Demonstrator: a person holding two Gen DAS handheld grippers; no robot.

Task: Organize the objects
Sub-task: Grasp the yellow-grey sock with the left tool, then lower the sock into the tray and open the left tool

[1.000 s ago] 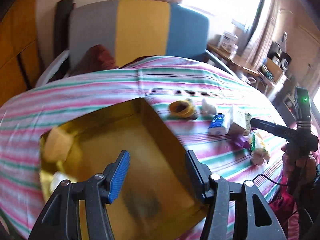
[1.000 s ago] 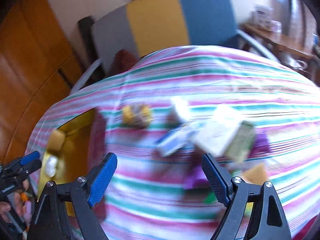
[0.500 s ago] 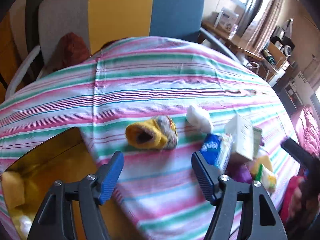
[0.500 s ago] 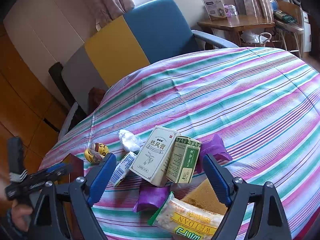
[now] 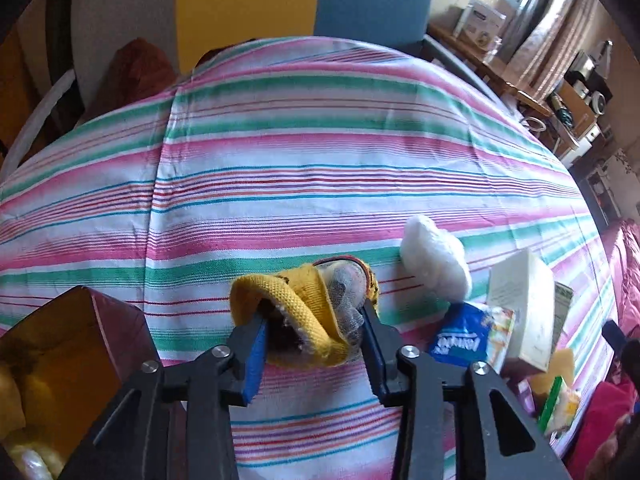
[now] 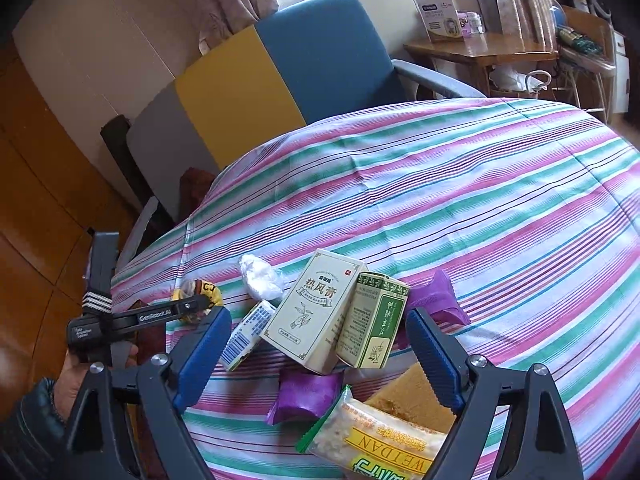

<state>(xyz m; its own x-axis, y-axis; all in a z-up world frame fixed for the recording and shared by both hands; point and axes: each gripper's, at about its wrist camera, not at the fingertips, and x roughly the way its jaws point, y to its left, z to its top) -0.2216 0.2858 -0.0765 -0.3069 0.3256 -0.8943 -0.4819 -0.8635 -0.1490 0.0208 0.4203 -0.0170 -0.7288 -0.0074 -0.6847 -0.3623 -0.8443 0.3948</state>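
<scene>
Left wrist view: the left claw (image 5: 312,344) is closing on a yellow knitted sock (image 5: 296,312) at lower centre, pads touching its sides, on the striped table (image 5: 320,168). Soft knit may slip or snag before reaching the brown box (image 5: 80,344) at lower left.

Right wrist view: the right claw (image 6: 320,356) hangs wide apart, empty, above two cartons (image 6: 316,308); dropping carelessly could scatter them.

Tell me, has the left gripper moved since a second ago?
Yes. The left gripper has swung off the open box toward the table's items; its jaws are closing around the yellow sock.
</scene>
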